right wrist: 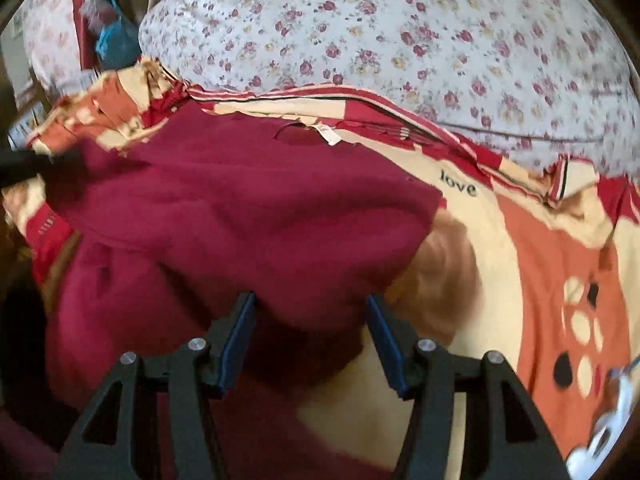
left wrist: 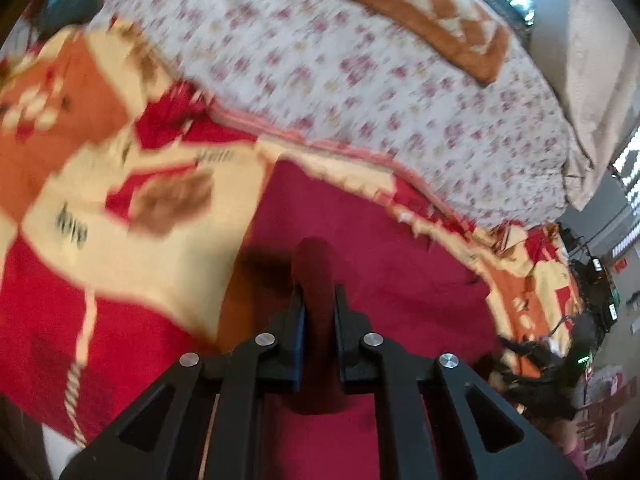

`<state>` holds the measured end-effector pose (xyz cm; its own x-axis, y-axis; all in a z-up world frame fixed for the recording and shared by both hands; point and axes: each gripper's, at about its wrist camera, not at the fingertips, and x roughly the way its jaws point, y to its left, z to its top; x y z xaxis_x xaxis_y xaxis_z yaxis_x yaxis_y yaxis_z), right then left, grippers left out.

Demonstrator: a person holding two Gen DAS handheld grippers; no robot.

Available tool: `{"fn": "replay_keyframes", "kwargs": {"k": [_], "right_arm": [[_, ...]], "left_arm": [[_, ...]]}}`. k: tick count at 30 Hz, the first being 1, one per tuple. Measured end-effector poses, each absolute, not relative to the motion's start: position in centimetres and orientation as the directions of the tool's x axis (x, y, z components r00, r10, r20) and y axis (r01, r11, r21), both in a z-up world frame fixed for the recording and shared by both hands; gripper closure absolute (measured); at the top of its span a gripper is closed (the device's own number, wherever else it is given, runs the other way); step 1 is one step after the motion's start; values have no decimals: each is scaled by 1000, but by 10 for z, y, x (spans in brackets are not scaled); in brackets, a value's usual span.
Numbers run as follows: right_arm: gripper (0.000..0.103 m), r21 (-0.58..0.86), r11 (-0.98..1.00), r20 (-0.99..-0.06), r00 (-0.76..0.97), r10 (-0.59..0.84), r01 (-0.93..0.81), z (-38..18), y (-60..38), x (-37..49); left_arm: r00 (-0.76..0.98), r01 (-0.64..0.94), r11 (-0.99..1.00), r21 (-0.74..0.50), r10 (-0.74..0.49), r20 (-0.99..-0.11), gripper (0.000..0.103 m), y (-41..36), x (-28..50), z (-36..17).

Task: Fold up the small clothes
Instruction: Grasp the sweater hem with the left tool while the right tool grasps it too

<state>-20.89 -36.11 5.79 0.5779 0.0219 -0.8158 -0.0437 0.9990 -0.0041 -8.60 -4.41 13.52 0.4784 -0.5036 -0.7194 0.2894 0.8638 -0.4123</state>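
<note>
A dark red garment (right wrist: 240, 208) lies spread on a red, cream and orange patterned blanket (right wrist: 520, 240), with a white label (right wrist: 328, 136) at its far edge. In the left wrist view my left gripper (left wrist: 319, 294) is shut on a raised fold of this red garment (left wrist: 360, 220), and the cloth stands up between the fingertips. My right gripper (right wrist: 311, 316) hangs open over the garment's near right edge. Cloth lies between its blue pads (right wrist: 240, 324), but they do not press on it.
Beyond the blanket lies a white quilt with small red flowers (right wrist: 400, 40), and a brown and cream checked cloth (left wrist: 432, 12) rests on it. Clutter and dark equipment (left wrist: 592, 300) stand at the right in the left wrist view. A blurred black shape (right wrist: 24, 164) touches the garment's left end.
</note>
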Motion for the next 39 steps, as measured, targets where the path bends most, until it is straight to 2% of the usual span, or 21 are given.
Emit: {"fn": "replay_keyframes", "kwargs": {"k": [2, 5, 8, 11, 12, 14, 16, 18, 20, 22, 25, 27, 29, 31, 32, 35, 39], "right_arm": [[66, -5, 999, -831, 557, 20, -44, 55, -364, -202], [83, 42, 999, -809, 586, 48, -23, 66, -371, -206], [86, 80, 997, -798, 601, 51, 22, 79, -389, -217], [86, 130, 991, -819, 568, 82, 44, 72, -400, -230], [86, 132, 991, -843, 529, 94, 35, 62, -400, -233], [78, 133, 990, -873, 478, 98, 40, 50, -402, -237], [75, 290, 952, -847, 490, 206, 101, 54, -425, -240], [63, 421, 893, -784, 558, 272, 157, 66, -447, -239], [60, 412, 895, -763, 602, 236, 172, 76, -454, -229], [60, 328, 931, -774, 611, 168, 160, 82, -448, -210], [60, 260, 955, -828, 542, 143, 145, 78, -439, -183], [59, 302, 947, -810, 554, 193, 111, 88, -440, -185], [45, 411, 908, -751, 594, 289, 77, 100, -449, -195], [41, 487, 871, -689, 642, 335, 68, 111, -463, -205], [41, 481, 873, -678, 666, 311, 82, 114, -470, -208], [41, 305, 943, -721, 679, 139, 131, 113, -469, -200], [42, 76, 997, -799, 598, 58, 5, 85, -432, -169]], "left_arm": [[498, 309, 859, -407, -511, -700, 103, -52, -74, 153], [520, 337, 855, -394, -518, -679, 103, -62, -61, 171], [500, 369, 827, -424, -561, -660, 103, -74, -56, 177], [467, 381, 830, -408, -554, -690, 103, -88, -58, 161], [456, 378, 834, -401, -545, -703, 103, -90, -60, 153], [434, 365, 850, -380, -516, -739, 103, -94, -63, 135], [414, 354, 854, -380, -508, -755, 103, -91, -65, 123], [416, 351, 856, -380, -506, -756, 103, -90, -67, 121], [420, 354, 854, -381, -509, -752, 103, -89, -69, 124], [429, 363, 855, -370, -506, -749, 103, -90, -71, 128], [443, 379, 858, -347, -498, -745, 103, -89, -75, 135], [450, 378, 862, -338, -490, -747, 103, -86, -76, 137], [451, 368, 866, -339, -485, -749, 103, -82, -74, 136], [445, 358, 864, -354, -491, -749, 103, -80, -72, 135], [444, 355, 865, -356, -491, -750, 103, -80, -72, 134], [444, 359, 863, -354, -492, -749, 103, -80, -72, 134], [452, 375, 866, -330, -482, -750, 103, -84, -72, 138]]}}
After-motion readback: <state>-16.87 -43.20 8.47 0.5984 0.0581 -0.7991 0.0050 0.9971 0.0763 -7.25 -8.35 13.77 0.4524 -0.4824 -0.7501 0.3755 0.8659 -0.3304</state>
